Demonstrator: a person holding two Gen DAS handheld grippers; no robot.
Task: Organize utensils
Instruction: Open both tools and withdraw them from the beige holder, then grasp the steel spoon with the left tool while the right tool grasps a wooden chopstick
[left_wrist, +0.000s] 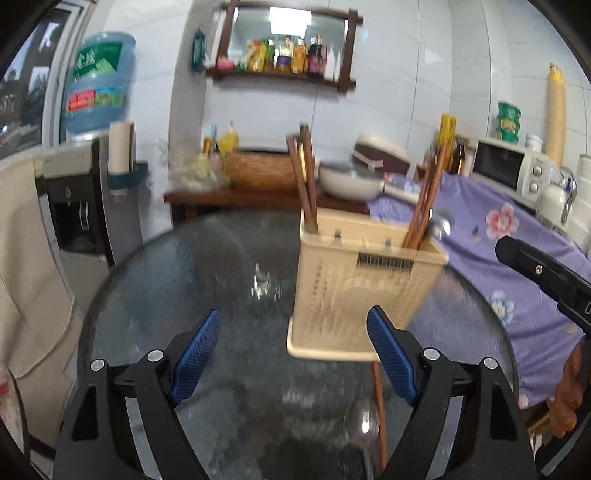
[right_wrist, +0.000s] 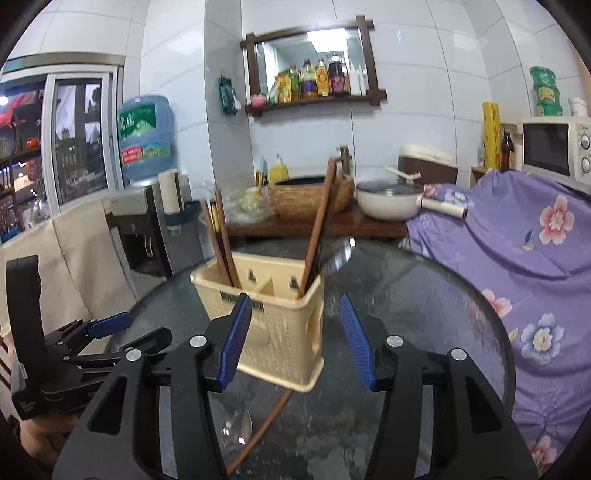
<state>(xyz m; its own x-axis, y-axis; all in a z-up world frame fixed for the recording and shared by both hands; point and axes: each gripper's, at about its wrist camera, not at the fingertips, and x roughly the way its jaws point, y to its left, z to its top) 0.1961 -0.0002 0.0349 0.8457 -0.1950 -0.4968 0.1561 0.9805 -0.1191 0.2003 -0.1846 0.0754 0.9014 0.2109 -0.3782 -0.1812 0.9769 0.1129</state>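
While both grippers hang over a round, dark glass desk (left_wrist: 155, 295), a cream plastic utensil holder with perforated walls (left_wrist: 354, 295) stands near the middle of the desk. Brown wooden chopsticks (left_wrist: 306, 184) stick up from the holder's left compartment, and more chopsticks (left_wrist: 424, 206) lean out of its right compartment beside the bowl of a metal spoon (left_wrist: 441, 223).

On the near part of the desk, in front of the holder, lie a loose brown chopstick (left_wrist: 380, 406) and a shiny metal spoon (left_wrist: 362, 424), side by side.

The left gripper (left_wrist: 293, 354), black with blue ribbed pads, has its jaws released and spread wide, with only the desk between them; its right pad stands in front of the holder's near corner. The right gripper (right_wrist: 295, 336), of the same make, also has its jaws released, and nothing is held. Seen from the right wrist, the holder sits just beyond its left pad, and the loose chopstick (right_wrist: 258, 428) and spoon (right_wrist: 236, 428) lie below the jaws.

To the right, a purple flowered cloth (right_wrist: 517, 258) drapes over furniture beside the desk. Motion blur softens the left view.
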